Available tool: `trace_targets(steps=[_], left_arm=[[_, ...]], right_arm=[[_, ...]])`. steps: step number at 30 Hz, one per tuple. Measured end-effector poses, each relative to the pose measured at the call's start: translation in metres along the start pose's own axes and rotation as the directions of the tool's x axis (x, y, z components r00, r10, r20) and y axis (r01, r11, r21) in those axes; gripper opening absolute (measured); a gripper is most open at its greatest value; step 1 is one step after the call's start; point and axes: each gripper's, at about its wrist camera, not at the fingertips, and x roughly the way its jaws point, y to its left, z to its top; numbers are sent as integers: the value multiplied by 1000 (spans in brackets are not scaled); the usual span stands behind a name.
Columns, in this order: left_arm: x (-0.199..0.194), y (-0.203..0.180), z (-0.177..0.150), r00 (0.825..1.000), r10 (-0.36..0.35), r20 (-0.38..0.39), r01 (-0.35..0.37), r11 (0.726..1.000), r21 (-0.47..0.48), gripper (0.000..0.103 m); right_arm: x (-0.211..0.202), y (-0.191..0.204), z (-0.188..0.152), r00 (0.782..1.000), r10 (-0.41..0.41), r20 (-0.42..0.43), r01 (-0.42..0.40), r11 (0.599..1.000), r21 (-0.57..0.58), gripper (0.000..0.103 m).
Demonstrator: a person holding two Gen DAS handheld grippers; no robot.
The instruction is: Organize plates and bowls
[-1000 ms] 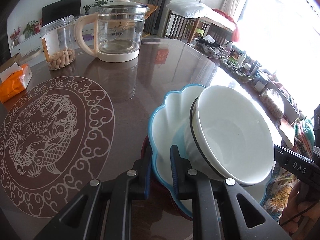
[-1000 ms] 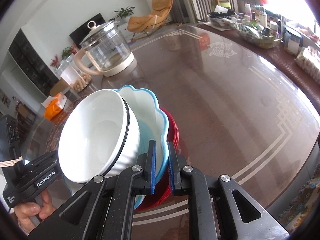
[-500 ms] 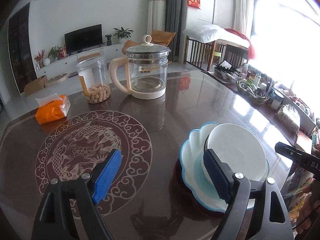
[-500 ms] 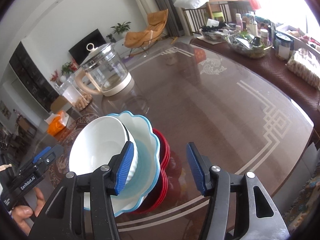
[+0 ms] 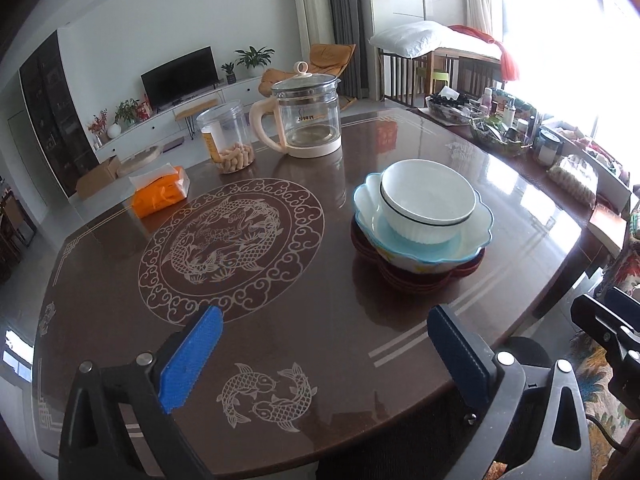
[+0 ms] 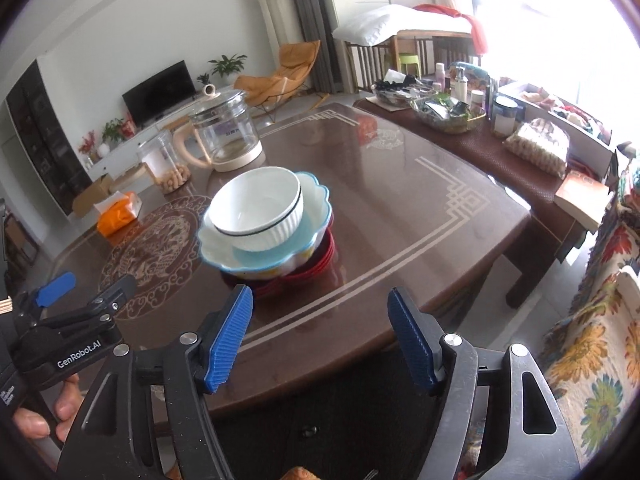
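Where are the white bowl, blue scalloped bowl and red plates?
white bowl (image 5: 428, 194), left wrist view, inner wall.
blue scalloped bowl (image 6: 316, 208), right wrist view, right inner wall.
red plates (image 5: 412, 280), left wrist view, front edge of stack.

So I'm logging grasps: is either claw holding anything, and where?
Nothing: left claw and right claw are opening, empty.

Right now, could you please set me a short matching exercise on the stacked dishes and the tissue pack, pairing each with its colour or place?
Things:
1. white bowl
2. scalloped blue-rimmed dish
3. red plates
4. tissue pack

Descriptions:
A. bottom of the stack, on the table
B. orange, lying apart from the stack
C. top of the stack, thin black line below its rim
D. middle of the stack, holding the bowl

Pairs: 1-C, 2-D, 3-A, 4-B
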Motion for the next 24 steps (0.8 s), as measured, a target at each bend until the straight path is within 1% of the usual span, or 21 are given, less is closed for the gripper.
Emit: trace_targets(steps=[4,6,11,17,24], left_arm=[[-20,-6,-14,999,-13,-32,13,1000,2,102],[-30,-8,-18,1000,0,-26,0,1000,2,102],[-51,-8,-21,1000,18,9,-18,1000,-9,102],[-49,-2,-24,1000,8,-25,-9,999,-43,102],[-53,-1,-24,1000,0,-20,-1,999,-48,102]], right_arm=[[-16,9,-13,1000,-22,-4,22,999,-34,74],[-22,15,-15,1000,-28,11,29,998,-60,74],[-36,27,-18,996,-72,54,78,990,-115,74],[-43,34,-21,993,-98,70,107,984,-139,74],[-44,42,-19,994,-100,53,108,981,-159,74]])
